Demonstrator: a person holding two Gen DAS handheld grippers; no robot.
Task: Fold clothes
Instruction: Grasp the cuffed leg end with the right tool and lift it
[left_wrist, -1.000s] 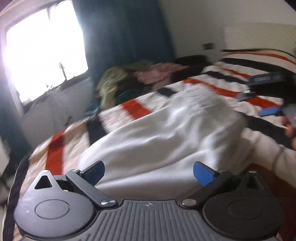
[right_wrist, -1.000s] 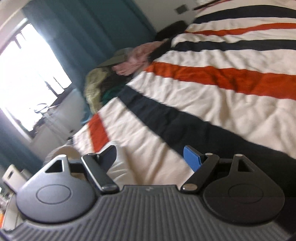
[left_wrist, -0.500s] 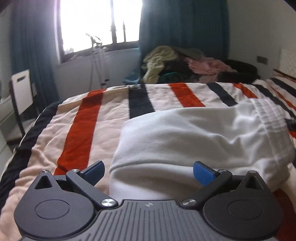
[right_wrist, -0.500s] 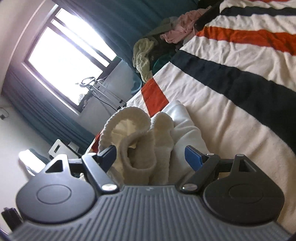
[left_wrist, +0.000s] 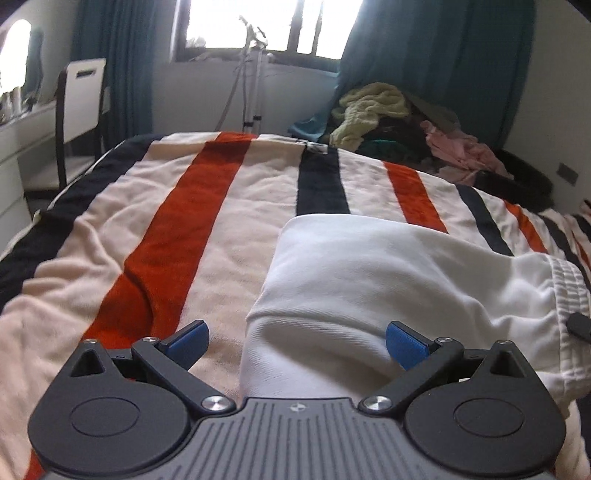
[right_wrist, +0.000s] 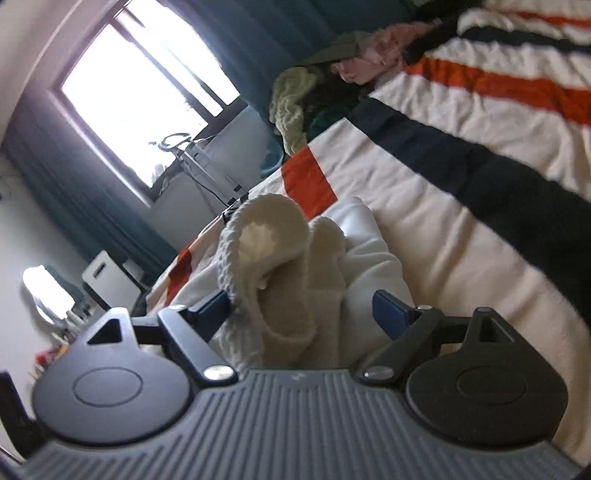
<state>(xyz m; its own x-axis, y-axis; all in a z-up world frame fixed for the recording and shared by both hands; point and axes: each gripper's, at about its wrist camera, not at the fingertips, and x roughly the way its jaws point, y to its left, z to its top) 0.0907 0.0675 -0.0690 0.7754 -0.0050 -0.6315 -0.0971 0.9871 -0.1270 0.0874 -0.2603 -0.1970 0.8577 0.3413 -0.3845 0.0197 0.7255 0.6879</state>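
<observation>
A white garment (left_wrist: 388, 280) lies folded over on the striped blanket (left_wrist: 177, 229) that covers the bed, a smooth thick bundle with a ribbed cuff or hem at its right end in the left wrist view. From the right wrist camera the same garment (right_wrist: 332, 266) shows its bunched end: a knitted ribbed opening curls upward just ahead of the fingers, with soft white folds beside it. The right gripper (right_wrist: 306, 314) stands wide, its jaws having just been opening, and the ribbed cloth sits between the blue pads; the left-hand pad seems to touch the knit edge, though the blur makes that hard to confirm, and the other pad stands clear of the cloth. The left gripper (left_wrist: 297, 345) is also spread wide, one blue pad over the bare blanket and the other over the garment's near edge, with nothing clamped. The blanket runs in cream, orange-red and dark bands. Beyond the bed's far edge a pile of clothes (left_wrist: 402, 125) in yellow-green, pink and dark tones sits before teal curtains (left_wrist: 436, 55). A bright window (left_wrist: 266, 26) lies behind, and a white chair (left_wrist: 83, 99) stands by a desk to the left.
</observation>
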